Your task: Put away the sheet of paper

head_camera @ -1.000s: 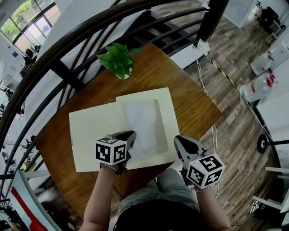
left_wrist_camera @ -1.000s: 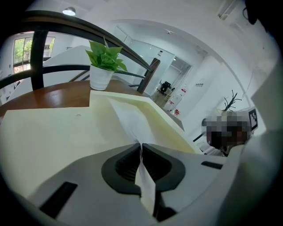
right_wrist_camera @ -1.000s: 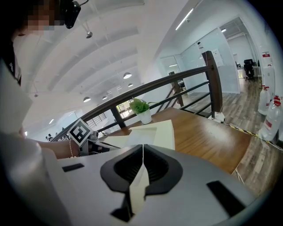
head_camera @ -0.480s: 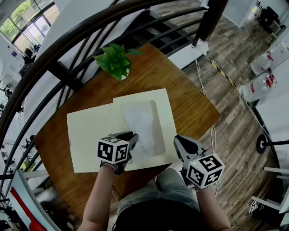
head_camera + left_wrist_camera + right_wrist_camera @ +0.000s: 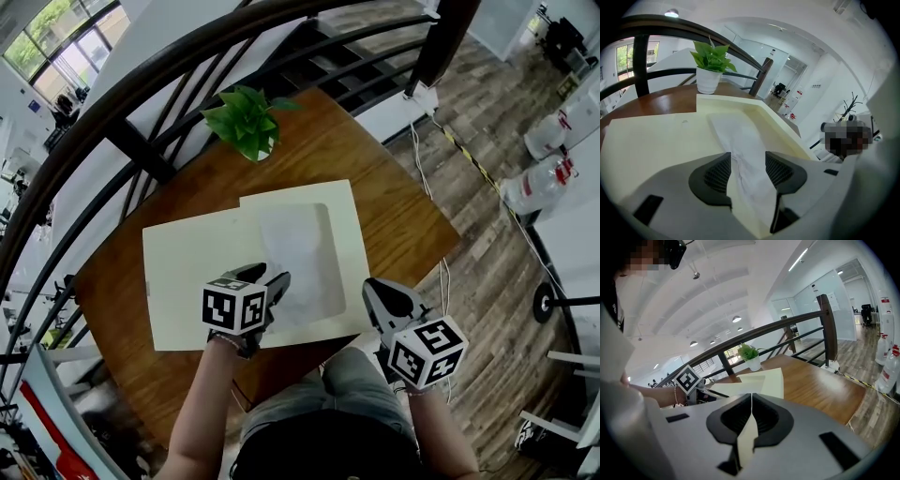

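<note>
Placement of the sheet looks nearly done, judging by the head view. An open cream folder [image 5: 192,281] lies on the round wooden table [image 5: 398,220], with a potted plant [image 5: 246,124] at its 12 o'clock, near the dark railing [image 5: 141,150]. The white sheet of paper [image 5: 300,255] rests flat on the folder's 3 o'clock half. The left gripper [image 5: 272,279] sits over the sheet's near end, at the folder's 6 o'clock edge. The right gripper [image 5: 378,298] is at the folder's 4 o'clock corner.

In the left gripper view the jaws stand wide and have just been opening. The sheet runs between them toward 12 o'clock, creased near the pads [image 5: 717,172], and neither pad presses on it. So the sheet is let go and lies on the folder. At 2 o'clock the folder's far edge curls up as a raised cream rim.

In the right gripper view the jaws are closed to a narrow slit, pinching a cream strip. This seems to be the folder's own corner. The rest of the folder stretches away toward the plant at 12 o'clock, and the left gripper's marker cube shows at 9 o'clock.

The step in hand seems to be releasing the sheet inside the folder. The next move likely calls for drawing the left gripper back toward 6 o'clock without dragging the loose sheet. After that the folder could be closed over it, with the right gripper keeping its corner pinned.
</note>
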`<control>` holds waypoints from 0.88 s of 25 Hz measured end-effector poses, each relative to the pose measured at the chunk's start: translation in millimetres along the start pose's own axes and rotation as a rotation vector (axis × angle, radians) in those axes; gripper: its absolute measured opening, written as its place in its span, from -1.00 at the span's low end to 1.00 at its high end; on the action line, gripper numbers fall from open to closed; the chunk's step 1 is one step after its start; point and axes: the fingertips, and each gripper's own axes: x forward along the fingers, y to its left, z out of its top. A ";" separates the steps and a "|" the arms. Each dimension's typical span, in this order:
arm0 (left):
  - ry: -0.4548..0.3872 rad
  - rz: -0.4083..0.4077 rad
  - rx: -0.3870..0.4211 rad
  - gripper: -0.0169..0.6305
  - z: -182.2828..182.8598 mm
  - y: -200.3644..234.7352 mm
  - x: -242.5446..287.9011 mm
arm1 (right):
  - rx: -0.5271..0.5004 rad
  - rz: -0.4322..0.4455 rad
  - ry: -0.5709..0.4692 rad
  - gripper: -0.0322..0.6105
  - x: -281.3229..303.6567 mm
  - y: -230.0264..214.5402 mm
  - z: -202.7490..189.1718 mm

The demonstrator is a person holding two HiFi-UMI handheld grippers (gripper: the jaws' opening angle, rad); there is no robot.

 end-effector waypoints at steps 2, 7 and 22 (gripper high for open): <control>-0.028 0.003 0.009 -0.27 5.2 0.9 -6.4 | -0.009 0.015 -0.010 -0.81 1.5 3.3 1.8; -0.089 -0.021 0.060 -0.28 14.7 -7.1 -31.4 | -0.028 0.055 -0.041 -0.81 2.5 17.4 11.4; -0.414 -0.039 0.053 -0.87 46.8 -35.0 -121.9 | -0.089 0.153 -0.140 -0.81 4.9 64.8 49.0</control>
